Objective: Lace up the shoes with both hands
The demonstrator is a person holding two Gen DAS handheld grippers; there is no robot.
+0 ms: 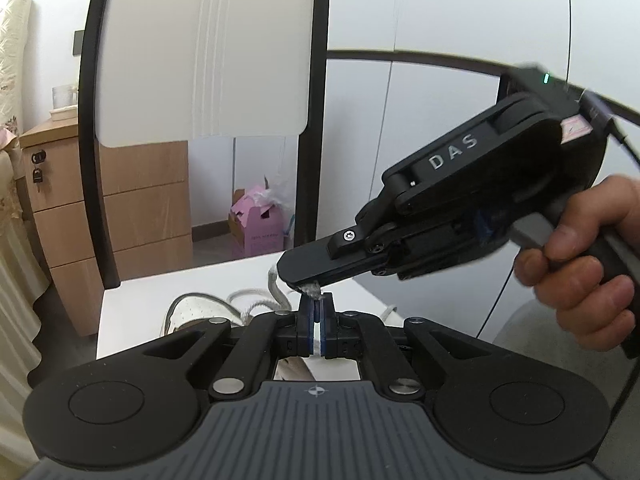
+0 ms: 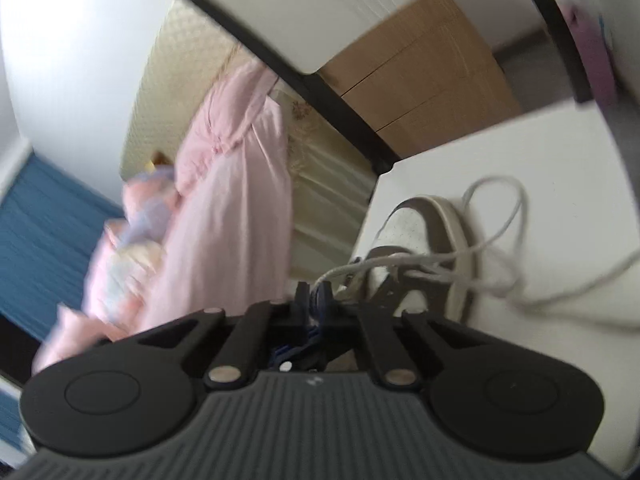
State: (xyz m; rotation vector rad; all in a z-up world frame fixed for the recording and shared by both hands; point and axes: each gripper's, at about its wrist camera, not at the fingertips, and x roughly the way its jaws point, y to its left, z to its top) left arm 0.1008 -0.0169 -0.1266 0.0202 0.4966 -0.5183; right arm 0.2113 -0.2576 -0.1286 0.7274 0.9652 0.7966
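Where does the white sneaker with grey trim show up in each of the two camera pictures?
Left wrist view: the white sneaker with grey trim sits low, left of centre, its toe peeking over the left gripper.
Right wrist view: it lies lower right of centre, above the right gripper.
Shared landmark: the white table under the shoe, and the pale grey shoelace.

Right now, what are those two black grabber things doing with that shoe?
A person is lacing a white shoe on a white table. The left gripper is shut on the shoelace end, and the right gripper pinches the same lace just above it. Loose lace loops lie beside the shoe; no bow is tied yet.
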